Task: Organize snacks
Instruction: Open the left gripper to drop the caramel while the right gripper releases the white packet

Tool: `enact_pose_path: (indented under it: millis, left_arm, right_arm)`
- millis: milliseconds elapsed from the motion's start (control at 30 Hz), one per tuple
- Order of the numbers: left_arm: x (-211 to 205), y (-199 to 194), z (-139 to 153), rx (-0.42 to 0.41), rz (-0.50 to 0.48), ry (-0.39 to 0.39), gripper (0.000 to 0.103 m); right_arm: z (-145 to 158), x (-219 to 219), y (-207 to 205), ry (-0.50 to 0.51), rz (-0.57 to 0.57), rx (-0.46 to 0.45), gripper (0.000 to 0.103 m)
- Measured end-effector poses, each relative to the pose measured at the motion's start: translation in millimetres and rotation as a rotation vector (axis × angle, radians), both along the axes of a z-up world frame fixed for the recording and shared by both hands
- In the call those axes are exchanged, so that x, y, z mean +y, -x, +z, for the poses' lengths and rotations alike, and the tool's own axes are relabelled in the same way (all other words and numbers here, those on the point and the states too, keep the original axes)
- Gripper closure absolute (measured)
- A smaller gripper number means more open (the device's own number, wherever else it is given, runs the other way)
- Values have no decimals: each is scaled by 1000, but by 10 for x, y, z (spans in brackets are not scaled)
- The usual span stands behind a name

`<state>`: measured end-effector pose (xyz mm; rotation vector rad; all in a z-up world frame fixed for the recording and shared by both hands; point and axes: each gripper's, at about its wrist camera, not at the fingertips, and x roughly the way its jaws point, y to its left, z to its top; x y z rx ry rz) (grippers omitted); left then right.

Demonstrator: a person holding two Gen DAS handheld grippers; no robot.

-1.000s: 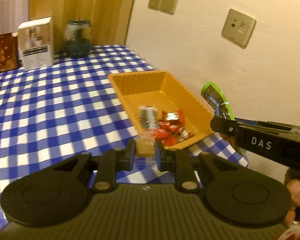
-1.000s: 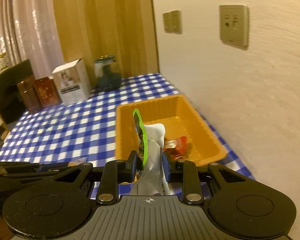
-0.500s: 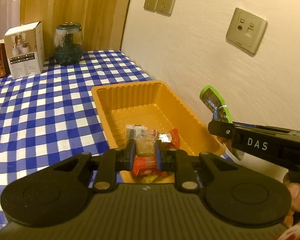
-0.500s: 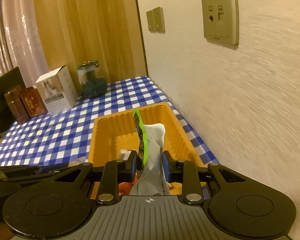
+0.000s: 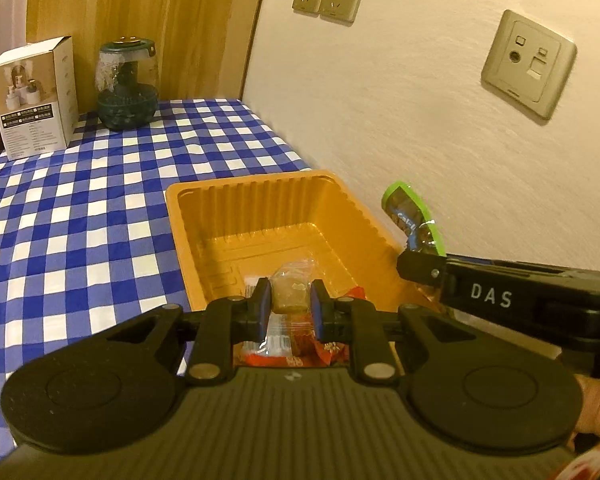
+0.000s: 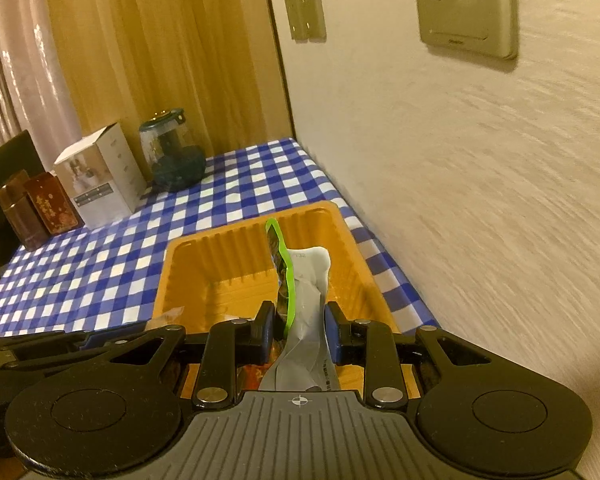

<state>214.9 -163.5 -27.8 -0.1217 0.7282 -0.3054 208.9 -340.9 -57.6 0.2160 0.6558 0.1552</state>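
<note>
The left tongs were pinched on a small brown snack in a clear wrapper, which sat squarely between the blue pads, its wrapper end sticking out ahead of the tips. They hung over the near end of the orange tray. Below and behind the pads lay red-wrapped snacks on the tray floor.

The right tongs were clamped on a green-edged packet — it stood upright between the pads, its silver back facing right and its top rising well past the tips. In the left wrist view the same packet showed at the tray's right rim, close to the wall, held by the black arm marked DAS.

The tray rested on the counter's blue-and-white checked cloth, its long side just beside the wall. Well apart, at the far end of the counter, stood a glass jar, a white box and dark red tins.
</note>
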Motion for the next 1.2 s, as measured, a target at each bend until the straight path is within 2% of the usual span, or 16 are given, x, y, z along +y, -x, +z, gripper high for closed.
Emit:
enact_pose_path:
  millis: [367,400,433,467,800,1200]
  left_arm:
    - [-41,-191,-124,4,-11,-25,84]
    - [-41,-204,-134,-1,-13,-29,79]
    - [-43,-216,-139,-3,-17,-34,70]
    - [-39,-219,-142,-7,-17,-38,67]
    - [63,-188,-132,-12,-12,-70,65]
    - [274,-114,-64,-9,17,-47,62]
  right_arm:
    - [-50,11,-136,-22,-19,4,76]
    - [-54,9,-142,-21,-21,4,76]
    - [-61,7,-142,-20,-22,6,76]
    - [-69,3,-140,-20,-22,8,76]
    - [-127,51,-137,-29,-13,30,76]
    - [-98,131,-236,-50,20,32,76]
